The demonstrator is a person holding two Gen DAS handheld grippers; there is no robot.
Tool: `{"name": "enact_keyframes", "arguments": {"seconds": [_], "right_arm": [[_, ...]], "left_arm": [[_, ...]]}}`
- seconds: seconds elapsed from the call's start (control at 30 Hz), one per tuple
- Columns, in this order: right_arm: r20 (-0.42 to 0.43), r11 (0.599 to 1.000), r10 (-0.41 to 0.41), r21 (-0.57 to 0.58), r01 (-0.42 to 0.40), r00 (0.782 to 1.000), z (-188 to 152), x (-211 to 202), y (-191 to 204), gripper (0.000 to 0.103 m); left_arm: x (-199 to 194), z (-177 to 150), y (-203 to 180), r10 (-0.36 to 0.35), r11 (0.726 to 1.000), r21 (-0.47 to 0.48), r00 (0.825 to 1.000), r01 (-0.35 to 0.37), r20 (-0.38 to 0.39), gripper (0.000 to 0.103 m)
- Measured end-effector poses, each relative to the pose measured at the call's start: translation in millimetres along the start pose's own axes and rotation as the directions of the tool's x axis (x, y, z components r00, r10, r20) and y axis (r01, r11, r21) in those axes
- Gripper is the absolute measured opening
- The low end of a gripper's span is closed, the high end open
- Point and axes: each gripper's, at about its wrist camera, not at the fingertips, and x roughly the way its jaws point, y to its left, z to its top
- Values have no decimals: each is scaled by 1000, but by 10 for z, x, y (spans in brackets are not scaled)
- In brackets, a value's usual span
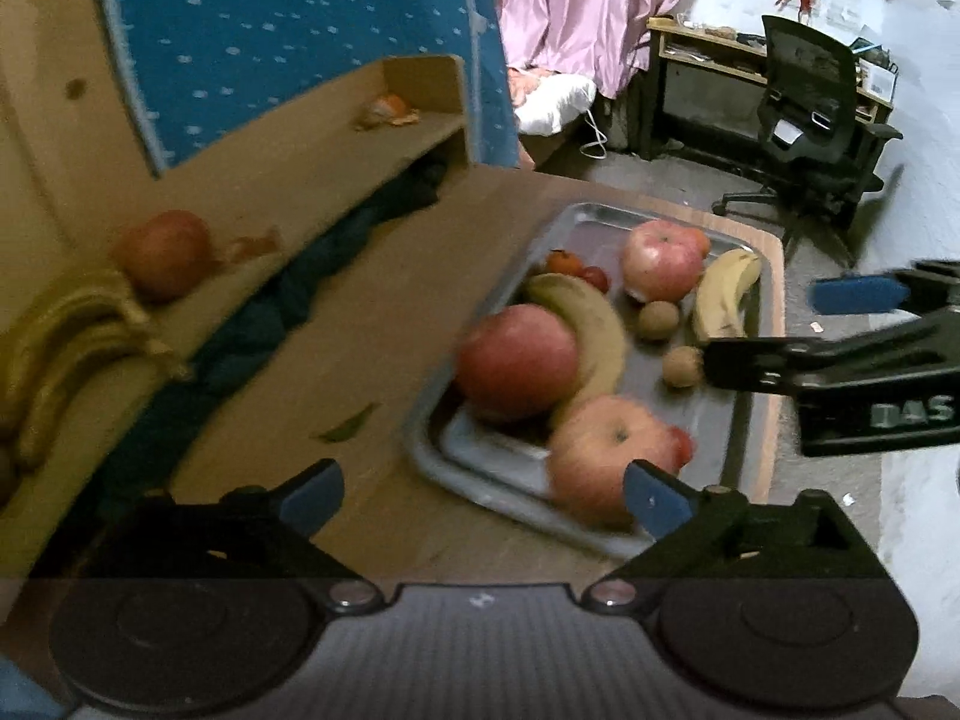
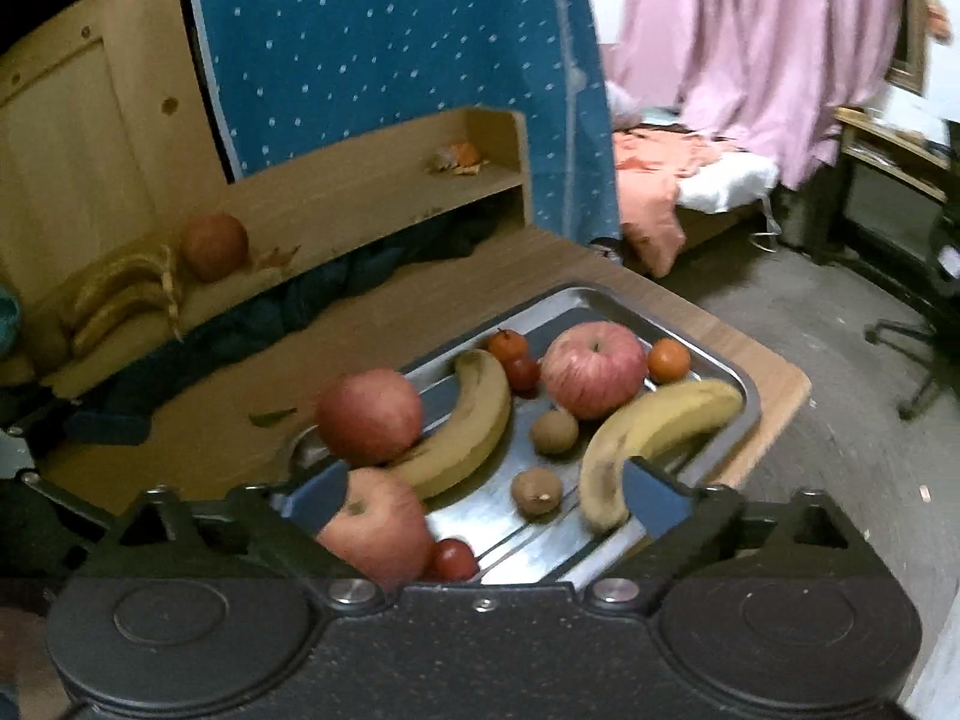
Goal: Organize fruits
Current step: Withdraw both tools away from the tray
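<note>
- Currently, my left tongs [image 1: 483,495] stand wide open with nothing between the blue fingertips [image 1: 312,495]; they hang over the wooden tabletop [image 1: 360,324], at the near left edge of the metal tray [image 1: 480,480].
- My right tongs [image 2: 483,495] are likewise spread wide and empty, hanging over the near end of the tray [image 2: 600,546].
- Tray contents, right wrist view: three apples, namely a near one [image 2: 375,531] just behind the left fingertip [image 2: 318,495], a middle one [image 2: 369,414] and a far one [image 2: 591,369].
- Two bananas lie in the tray: one [image 2: 465,423] curves beside the middle apple, the other [image 2: 654,432] lies along the right side.
- Two brown kiwis [image 2: 555,432] rest between the bananas.
- Small red fruits [image 2: 521,371] and a small orange [image 2: 668,360] sit at the far end; one more red fruit [image 2: 453,558] touches the near apple.
- On the shelf [image 1: 252,192] to the left: another apple [image 1: 165,255] next to a bunch of bananas [image 1: 78,348], well apart from the tray.
- Orange peel [image 1: 387,111] lies at the shelf's far end.
</note>
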Motion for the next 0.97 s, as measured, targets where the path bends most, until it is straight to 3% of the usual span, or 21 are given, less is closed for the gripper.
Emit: {"name": "enact_keyframes", "arguments": {"seconds": [0.33, 0.6, 0.97], "right_arm": [[-23, 993, -99, 55, 100, 995, -477, -548, 574, 102], [-107, 997, -69, 35, 73, 992, -745, -675, 952, 102], [-108, 996, -85, 33, 89, 991, -832, -800, 1043, 102]], "left_arm": [[-366, -532, 572, 54, 992, -115, 998, -55, -14, 103], [-539, -841, 707, 52, 995, -87, 998, -55, -34, 103], [-678, -984, 718, 8, 998, -66, 1000, -9, -10, 103]]}}
